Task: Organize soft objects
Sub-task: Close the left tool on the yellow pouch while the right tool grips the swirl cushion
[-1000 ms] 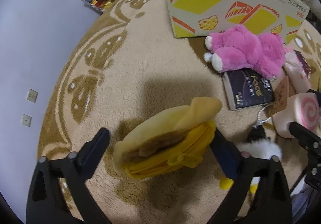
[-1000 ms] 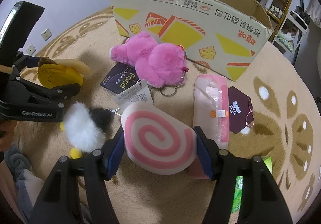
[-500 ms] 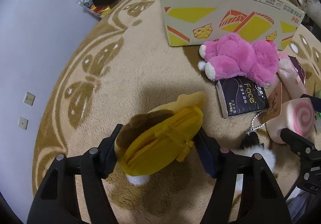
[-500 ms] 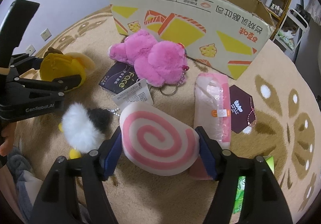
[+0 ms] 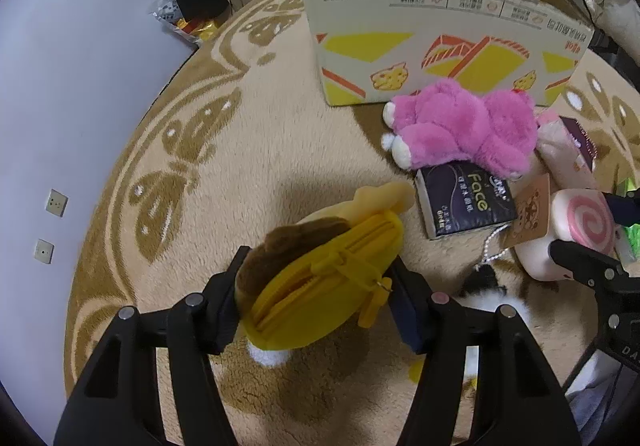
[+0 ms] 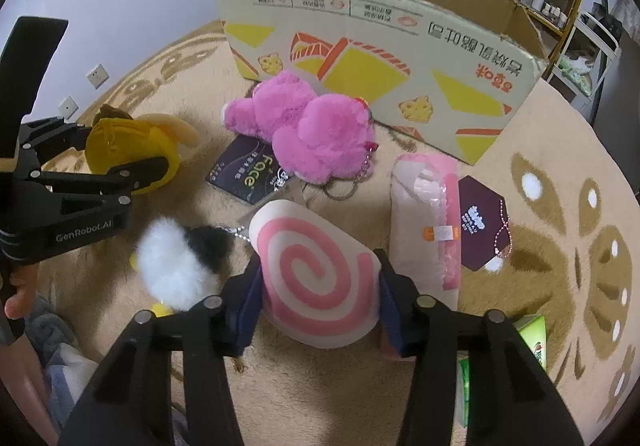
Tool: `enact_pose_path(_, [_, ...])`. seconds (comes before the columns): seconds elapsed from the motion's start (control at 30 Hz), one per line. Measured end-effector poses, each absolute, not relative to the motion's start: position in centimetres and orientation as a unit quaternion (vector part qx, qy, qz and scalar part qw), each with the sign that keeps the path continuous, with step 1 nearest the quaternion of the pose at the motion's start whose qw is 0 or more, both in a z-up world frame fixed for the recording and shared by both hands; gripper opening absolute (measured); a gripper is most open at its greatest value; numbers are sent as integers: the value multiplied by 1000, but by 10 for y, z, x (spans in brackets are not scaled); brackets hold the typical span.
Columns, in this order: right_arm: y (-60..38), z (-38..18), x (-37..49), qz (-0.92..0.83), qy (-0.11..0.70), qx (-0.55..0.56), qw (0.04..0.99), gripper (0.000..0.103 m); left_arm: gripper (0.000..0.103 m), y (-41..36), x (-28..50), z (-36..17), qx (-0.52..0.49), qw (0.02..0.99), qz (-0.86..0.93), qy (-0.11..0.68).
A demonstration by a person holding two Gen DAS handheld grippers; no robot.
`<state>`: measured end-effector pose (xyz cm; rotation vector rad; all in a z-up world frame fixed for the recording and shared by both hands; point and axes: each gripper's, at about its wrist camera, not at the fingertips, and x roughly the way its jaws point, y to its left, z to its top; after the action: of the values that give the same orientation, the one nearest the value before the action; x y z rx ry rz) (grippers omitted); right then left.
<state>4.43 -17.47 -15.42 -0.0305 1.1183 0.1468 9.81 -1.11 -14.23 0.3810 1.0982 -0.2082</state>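
Pink plush [image 5: 464,130] before cardboard box [image 5: 440,46], beside tissue pack [image 5: 464,198]

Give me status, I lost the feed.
Left gripper jaws closing on yellow plush pouch. Right gripper jaws closing on pink swirl squishy. Cardboard box open, path clear.

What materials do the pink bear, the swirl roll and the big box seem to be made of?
Pink bear: plush fabric, by its long fuzzy pile, probably synthetic.
Swirl roll: looks like soft foam with a smooth matte skin; the right hand-held gripper is closing on its sides.
Box: corrugated cardboard, brown inside with a torn raw rim, and a printed matte outer face.
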Motion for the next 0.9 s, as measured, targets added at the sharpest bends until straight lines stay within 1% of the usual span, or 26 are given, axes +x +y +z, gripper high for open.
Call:
enact_pose_path(0.07, [-176,-149,43,69,523,-10,849,50,62,-11,96,-139,179,834,-95,513])
enact_pose_path(0.9, [-186,-87,30,26,446,-9,895,50,62,-11,80,-99,183,864,-88,461])
